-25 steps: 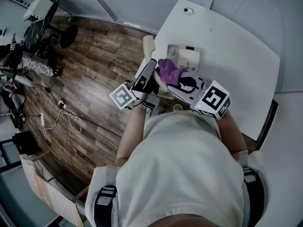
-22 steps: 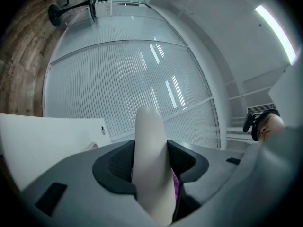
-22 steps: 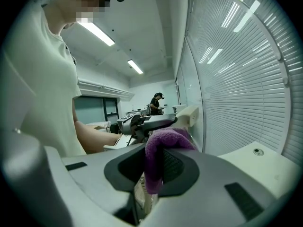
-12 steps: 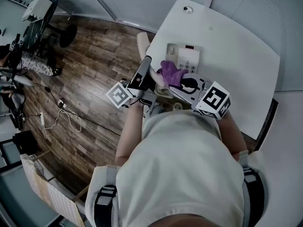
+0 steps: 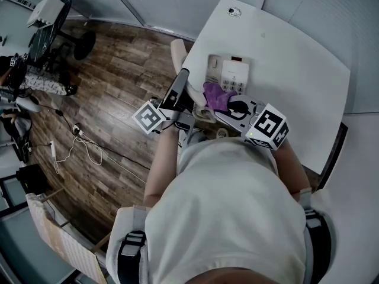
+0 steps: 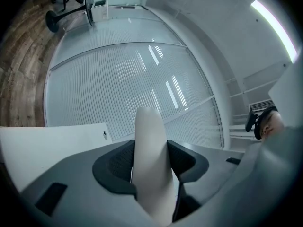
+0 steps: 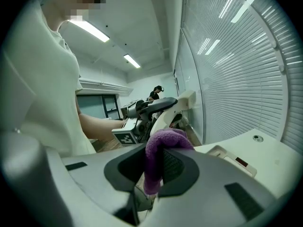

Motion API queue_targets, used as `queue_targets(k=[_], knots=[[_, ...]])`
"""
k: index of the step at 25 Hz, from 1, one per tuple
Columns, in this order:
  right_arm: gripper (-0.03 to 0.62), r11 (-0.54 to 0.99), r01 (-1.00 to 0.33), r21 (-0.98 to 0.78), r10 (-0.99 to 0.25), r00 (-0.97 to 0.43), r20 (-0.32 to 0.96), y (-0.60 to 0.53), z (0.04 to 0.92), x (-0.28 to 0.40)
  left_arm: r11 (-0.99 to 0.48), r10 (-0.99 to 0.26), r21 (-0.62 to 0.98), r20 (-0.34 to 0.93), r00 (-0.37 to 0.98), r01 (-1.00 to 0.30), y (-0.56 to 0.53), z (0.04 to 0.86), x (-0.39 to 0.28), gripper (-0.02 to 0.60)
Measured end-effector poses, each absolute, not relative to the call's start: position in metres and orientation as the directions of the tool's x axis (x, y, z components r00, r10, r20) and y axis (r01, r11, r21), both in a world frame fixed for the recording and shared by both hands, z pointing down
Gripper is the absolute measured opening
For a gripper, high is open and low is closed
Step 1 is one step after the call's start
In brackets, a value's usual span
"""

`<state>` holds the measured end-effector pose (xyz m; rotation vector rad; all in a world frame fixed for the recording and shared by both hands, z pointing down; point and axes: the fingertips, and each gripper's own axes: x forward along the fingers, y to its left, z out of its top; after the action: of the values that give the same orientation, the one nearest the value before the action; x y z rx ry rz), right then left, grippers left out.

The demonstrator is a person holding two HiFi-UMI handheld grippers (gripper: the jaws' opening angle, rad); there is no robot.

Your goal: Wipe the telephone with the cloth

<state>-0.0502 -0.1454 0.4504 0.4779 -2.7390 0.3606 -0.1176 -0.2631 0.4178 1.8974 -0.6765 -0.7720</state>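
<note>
standing over wood-plank floor (image 5: 118, 87), white table (image 5: 296, 70) with telephone (image 5: 234, 73); left gripper (image 6: 150, 150) clamped on handset (image 6: 148, 124), right gripper (image 7: 155, 163) pinching purple cloth (image 7: 163, 138)

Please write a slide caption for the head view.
Left gripper holds the handset aside; right gripper holds the purple cloth at the telephone.

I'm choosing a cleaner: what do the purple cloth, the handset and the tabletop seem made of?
Purple cloth: soft fuzzy fabric, probably microfibre; its nap shows and it folds limply. Handset: likely smooth cream plastic, with an even satin surface. Tabletop: white, matte, uniform; laminate or painted board, I cannot tell which.
</note>
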Motion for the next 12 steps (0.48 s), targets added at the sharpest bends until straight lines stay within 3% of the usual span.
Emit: queue_targets(k=[5, 12], knots=[[0.069, 0.896, -0.402, -0.186, -0.306, -0.865, 0.397, -0.147, 0.462, -0.035, -0.401, -0.721, 0.904, -0.214, 0.659, -0.145, -0.264, 0.421, -0.113, 0.224], [0.069, 0.828, -0.533, -0.174, -0.446, -0.814, 0.373, -0.173, 0.457, -0.010, -0.366, -0.722, 0.912, -0.154, 0.675, -0.183, -0.265, 0.433, -0.105, 0.224]])
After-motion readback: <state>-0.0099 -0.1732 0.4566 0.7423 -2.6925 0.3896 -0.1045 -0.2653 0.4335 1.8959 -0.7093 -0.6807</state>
